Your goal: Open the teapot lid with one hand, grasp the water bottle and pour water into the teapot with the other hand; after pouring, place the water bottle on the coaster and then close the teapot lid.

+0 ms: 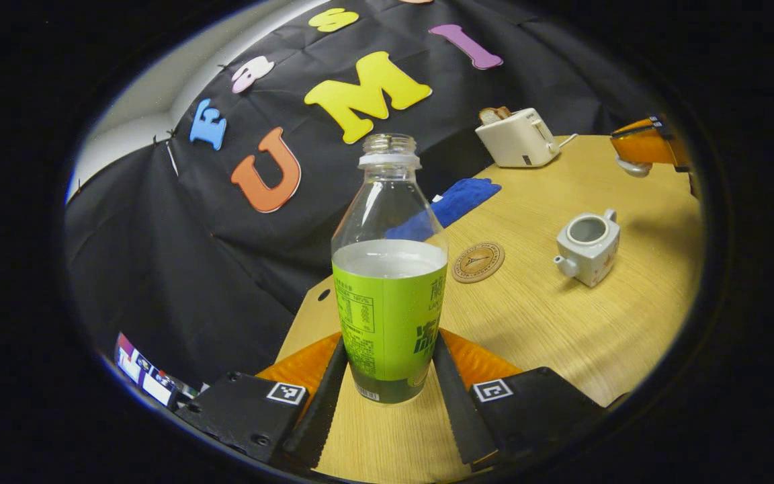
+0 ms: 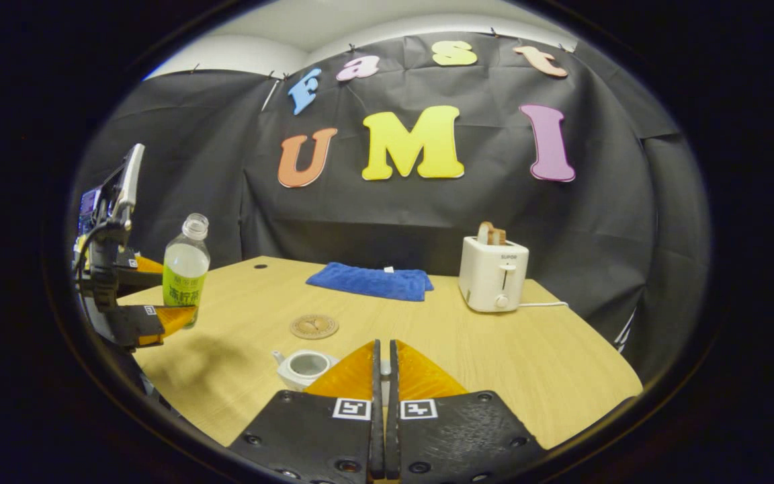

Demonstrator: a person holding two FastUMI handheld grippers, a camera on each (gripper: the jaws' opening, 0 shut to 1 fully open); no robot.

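Note:
An uncapped water bottle (image 1: 387, 296) with a green label, about half full, stands upright between the fingers of my left gripper (image 1: 390, 336), which press on its lower sides near the table's left edge. From the right gripper view the same bottle (image 2: 185, 275) shows at the far left in that left gripper (image 2: 162, 290). The white teapot (image 1: 588, 245) sits lidless on the table, just ahead and left of my right gripper (image 2: 385, 344). That gripper is shut on the small pale teapot lid (image 1: 632, 167), held above the table. A round cork coaster (image 1: 478, 262) lies between bottle and teapot.
A blue cloth (image 2: 370, 280) lies at the back of the wooden table (image 2: 494, 363). A white toaster (image 2: 494, 272) with bread in it stands at the back right, its cord trailing right. A small hole marks the tabletop's back left corner.

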